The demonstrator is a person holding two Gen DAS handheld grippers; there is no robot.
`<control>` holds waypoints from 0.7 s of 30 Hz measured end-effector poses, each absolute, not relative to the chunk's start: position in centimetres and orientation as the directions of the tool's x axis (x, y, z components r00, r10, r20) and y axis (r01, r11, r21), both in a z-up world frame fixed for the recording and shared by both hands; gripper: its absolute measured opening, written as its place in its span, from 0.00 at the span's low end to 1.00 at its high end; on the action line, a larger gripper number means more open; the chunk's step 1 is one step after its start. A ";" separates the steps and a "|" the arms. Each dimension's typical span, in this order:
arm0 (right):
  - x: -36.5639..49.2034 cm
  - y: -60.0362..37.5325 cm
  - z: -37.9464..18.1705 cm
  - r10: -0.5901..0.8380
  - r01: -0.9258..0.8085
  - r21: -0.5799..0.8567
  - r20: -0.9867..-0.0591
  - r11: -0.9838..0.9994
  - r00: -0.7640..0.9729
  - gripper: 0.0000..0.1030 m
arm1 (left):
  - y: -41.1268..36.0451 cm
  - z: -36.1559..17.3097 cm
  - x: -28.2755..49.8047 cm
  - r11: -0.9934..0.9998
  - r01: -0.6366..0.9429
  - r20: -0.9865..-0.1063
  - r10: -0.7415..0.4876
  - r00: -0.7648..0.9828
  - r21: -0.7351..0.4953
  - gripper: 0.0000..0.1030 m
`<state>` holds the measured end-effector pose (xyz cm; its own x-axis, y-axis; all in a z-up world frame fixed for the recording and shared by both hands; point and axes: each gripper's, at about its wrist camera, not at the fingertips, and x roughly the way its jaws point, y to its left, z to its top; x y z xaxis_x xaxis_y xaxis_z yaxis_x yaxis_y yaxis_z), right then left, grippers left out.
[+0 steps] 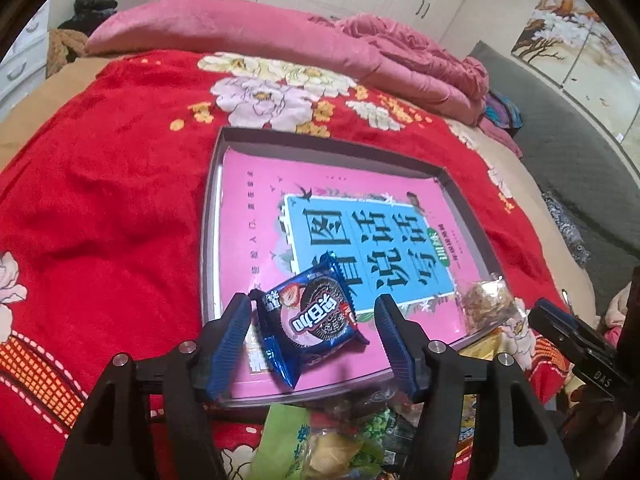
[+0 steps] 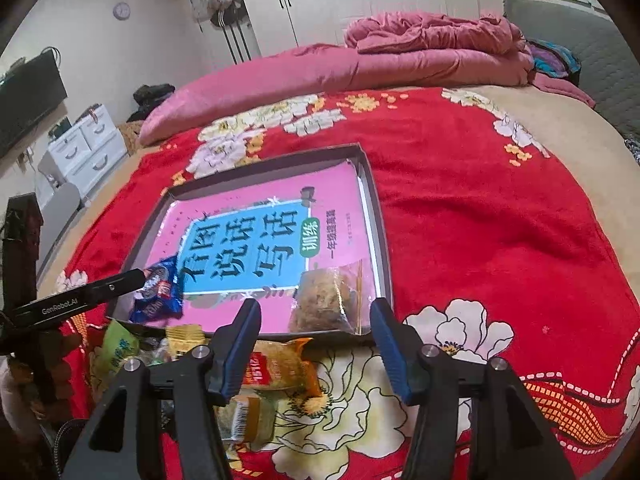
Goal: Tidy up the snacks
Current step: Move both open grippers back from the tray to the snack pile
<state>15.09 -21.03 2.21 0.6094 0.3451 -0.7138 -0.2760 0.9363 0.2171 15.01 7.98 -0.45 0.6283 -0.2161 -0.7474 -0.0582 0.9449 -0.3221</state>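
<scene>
- Left gripper (image 1: 316, 344): jaws apart, blue cookie packet (image 1: 310, 322) lying loose between them, at the tray's (image 1: 212, 208) six o'clock edge.
- Right gripper (image 2: 316, 344): jaws apart, empty, clear pastry bag (image 2: 330, 300) just beyond.
- "GenRobot.AI" printed on the left gripper's finger.

The left gripper (image 1: 314, 344) has matte black plastic arms in angular, triangulated shapes, each set with round silver screw heads (image 1: 187, 347). Its two fingers carry ribbed blue rubber pads (image 1: 230, 342). The right gripper (image 2: 316, 346) is built alike: black frame, silver screws, ridged blue pads (image 2: 390, 350). White lettering reading "GenRobot.AI" (image 2: 60, 308) runs along one black finger; another marking, perhaps "DAS" (image 1: 602, 374), is too small to read surely.
</scene>
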 end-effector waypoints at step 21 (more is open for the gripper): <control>12.3 -20.4 2.6 0.395 -0.318 0.245 -0.695 0.916 0.600 0.58 | 7.8 3.8 10.1 0.969 -0.038 -0.690 -0.145 0.709 -0.243 0.75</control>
